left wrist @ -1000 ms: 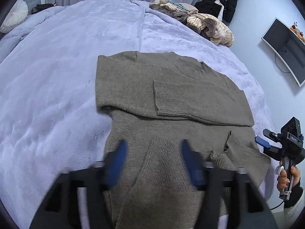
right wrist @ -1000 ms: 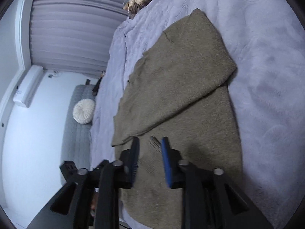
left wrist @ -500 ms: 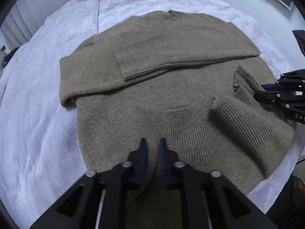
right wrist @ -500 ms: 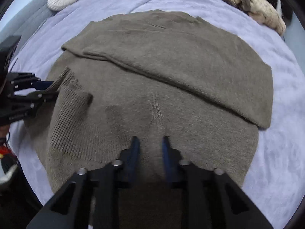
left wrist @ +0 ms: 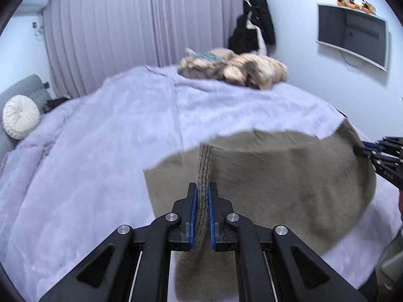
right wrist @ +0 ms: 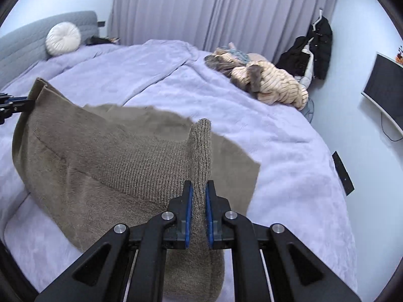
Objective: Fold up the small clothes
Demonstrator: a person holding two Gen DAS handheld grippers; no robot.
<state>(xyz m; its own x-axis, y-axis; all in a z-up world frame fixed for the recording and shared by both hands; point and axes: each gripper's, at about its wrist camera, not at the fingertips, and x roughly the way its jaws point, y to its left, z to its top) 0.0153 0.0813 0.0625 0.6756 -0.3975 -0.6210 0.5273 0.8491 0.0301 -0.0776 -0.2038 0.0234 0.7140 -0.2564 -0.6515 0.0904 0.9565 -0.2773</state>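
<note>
Olive-brown knit sweater (left wrist: 277,176): lifted along its ribbed hem above the bed (left wrist: 100,151), hanging as a blurred sheet between two tongs, lower part draped down toward the bedcover.

Left tongs (left wrist: 202,196): pressed together on a ribbed fold of the sweater, knit bunched between the blue pads (left wrist: 192,209); seen also at the left edge of the right wrist view (right wrist: 15,103), pinching the sweater's raised corner.

Right tongs (right wrist: 199,196): pressed together on a ribbed fold that stands up past the pad tips; seen also at the right edge of the left wrist view (left wrist: 372,151), gripping the sweater's far corner.

Lavender plush bedcover: spread over the whole bed, seam running down the middle.

Heap of clothes (right wrist: 264,80): cream striped and brown knits, at the far side of the bed, well apart from the sweater.

Round white cushion (right wrist: 63,39): against the grey headboard (right wrist: 22,42).

Pleated curtains (right wrist: 214,12): along the far wall.

Dark coat (right wrist: 317,47): hung in the corner beside the curtains.

Wall screen (left wrist: 352,40): mounted on the right wall.
</note>
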